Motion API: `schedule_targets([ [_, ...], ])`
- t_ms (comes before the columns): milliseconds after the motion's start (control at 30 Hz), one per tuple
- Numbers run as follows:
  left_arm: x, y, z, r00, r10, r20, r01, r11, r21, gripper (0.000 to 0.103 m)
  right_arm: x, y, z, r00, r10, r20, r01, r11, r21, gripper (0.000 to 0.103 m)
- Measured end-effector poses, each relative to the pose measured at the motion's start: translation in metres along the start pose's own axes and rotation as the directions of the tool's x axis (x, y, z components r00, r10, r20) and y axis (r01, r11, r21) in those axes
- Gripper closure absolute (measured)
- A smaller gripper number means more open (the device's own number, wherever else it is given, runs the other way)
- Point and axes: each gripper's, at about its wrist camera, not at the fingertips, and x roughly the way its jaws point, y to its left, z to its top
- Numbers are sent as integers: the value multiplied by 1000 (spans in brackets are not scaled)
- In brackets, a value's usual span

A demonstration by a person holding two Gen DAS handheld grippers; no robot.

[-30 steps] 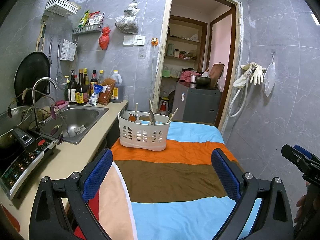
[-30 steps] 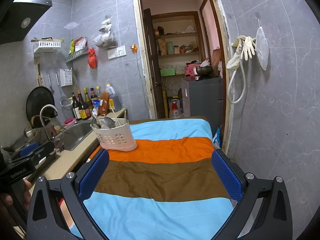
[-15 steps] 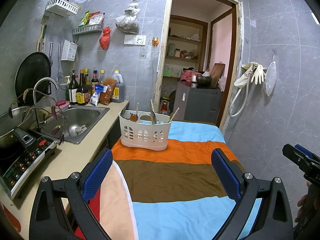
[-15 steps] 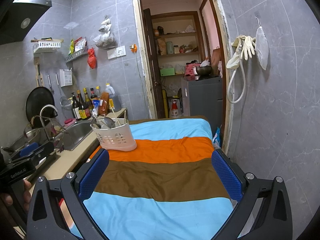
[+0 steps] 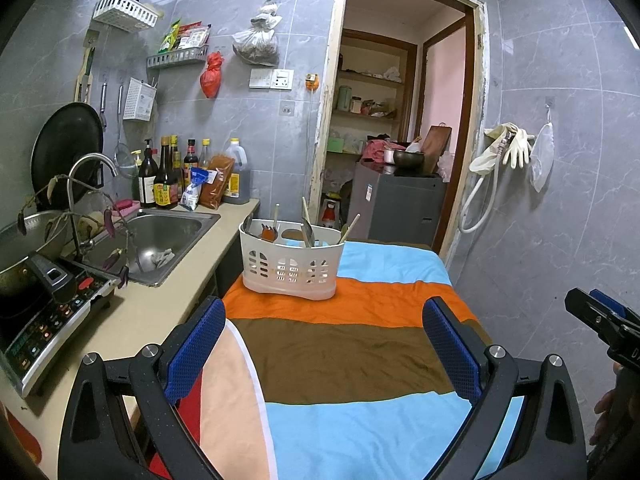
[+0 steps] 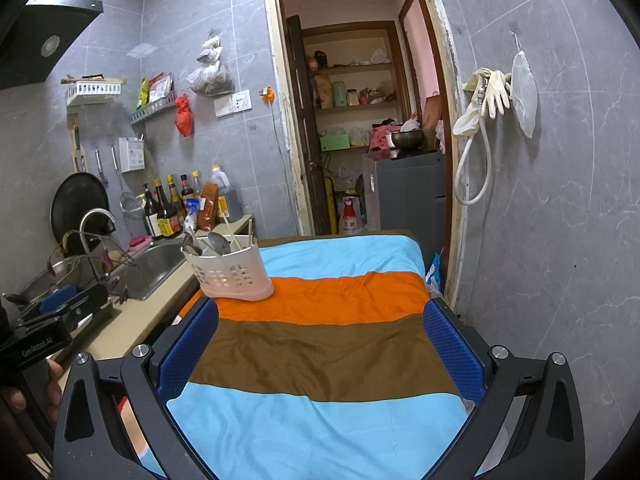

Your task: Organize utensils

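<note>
A white slotted utensil basket [image 5: 290, 266] [image 6: 230, 270] stands on the orange stripe of a striped cloth [image 5: 340, 344] [image 6: 320, 344] that covers the table. Spoons, a spatula and chopsticks [image 5: 306, 226] [image 6: 216, 242] stick up out of it. My left gripper [image 5: 324, 344] hovers open over the brown stripe, well short of the basket, nothing between its blue pads. My right gripper [image 6: 320, 344] is also open and empty, over the brown stripe, with the basket ahead to its left. Each gripper shows at the edge of the other's view.
A counter [image 5: 160, 304] runs along the left with a steel sink [image 5: 160, 236], a faucet, an induction cooker [image 5: 44, 308] and sauce bottles [image 5: 168, 178]. Behind the table is a doorway with a grey cabinet [image 5: 400, 204]. A tiled wall closes the right side.
Both grippers hold almost still. The left view has drifted slightly, so the basket sits a touch further right in it. Nothing was grasped or released.
</note>
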Motion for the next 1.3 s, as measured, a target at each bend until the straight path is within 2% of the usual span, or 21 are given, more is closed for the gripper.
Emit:
schedule_targets([
  [567, -1, 1, 0, 1000, 0, -3, 0, 1000, -2, 6, 0, 0, 1, 1000, 1, -3, -1, 1000, 2, 0],
  [867, -3, 10, -9, 1000, 23, -14, -24, 999, -23, 6, 1, 0, 1, 1000, 1, -4, -1, 1000, 1, 0],
  [1033, -5, 11, -10, 997, 75, -15, -75, 997, -19, 6, 0, 0, 1, 1000, 2, -5, -2, 1000, 1, 0],
  [1300, -4, 4, -11, 997, 75, -9, -75, 997, 13, 6, -1, 1, 0, 1000, 2, -7, -2, 1000, 1, 0],
])
